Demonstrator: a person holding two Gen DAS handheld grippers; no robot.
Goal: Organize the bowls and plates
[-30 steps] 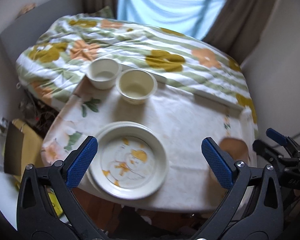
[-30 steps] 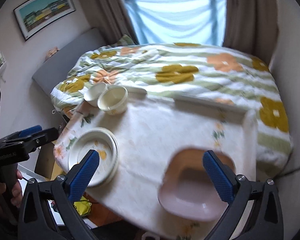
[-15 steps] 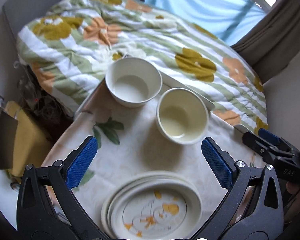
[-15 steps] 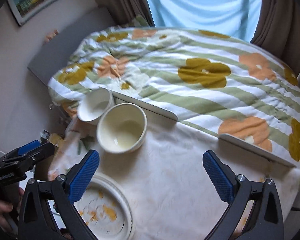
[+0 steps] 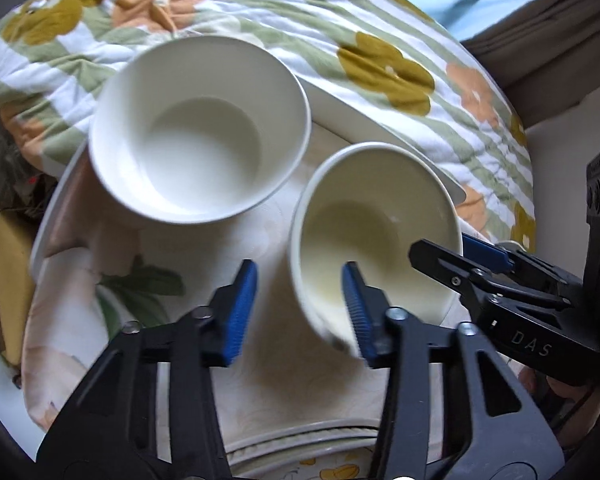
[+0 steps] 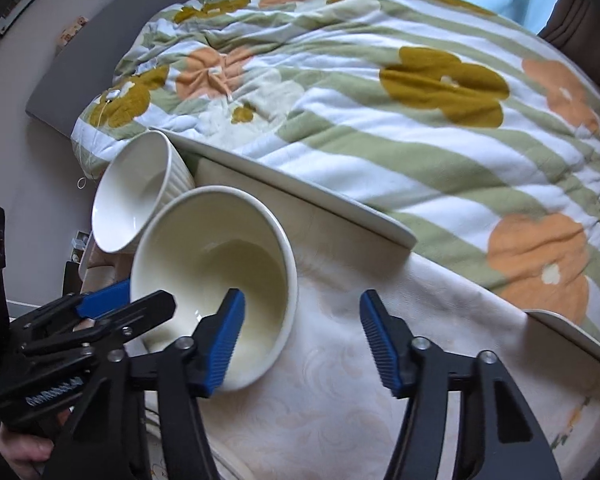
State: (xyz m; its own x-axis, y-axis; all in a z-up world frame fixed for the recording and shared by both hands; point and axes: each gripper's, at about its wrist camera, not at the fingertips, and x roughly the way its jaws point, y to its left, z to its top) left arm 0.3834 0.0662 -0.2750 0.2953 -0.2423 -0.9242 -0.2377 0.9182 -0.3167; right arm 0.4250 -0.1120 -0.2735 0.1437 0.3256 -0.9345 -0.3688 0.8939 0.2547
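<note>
As both grippers have dropped onto the cream bowl (image 5: 376,236), left (image 5: 298,312) and right (image 6: 302,340) jaws are closing astride its rim, not yet clamped; lifting seems next.

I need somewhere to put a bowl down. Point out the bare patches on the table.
Free: the cloth right of the cream bowl, up to the table's raised rim. Crowded: the far left corner, where the white bowl stands close beside it, both grippers close on the cream bowl, and plates fill the near edge.
</note>
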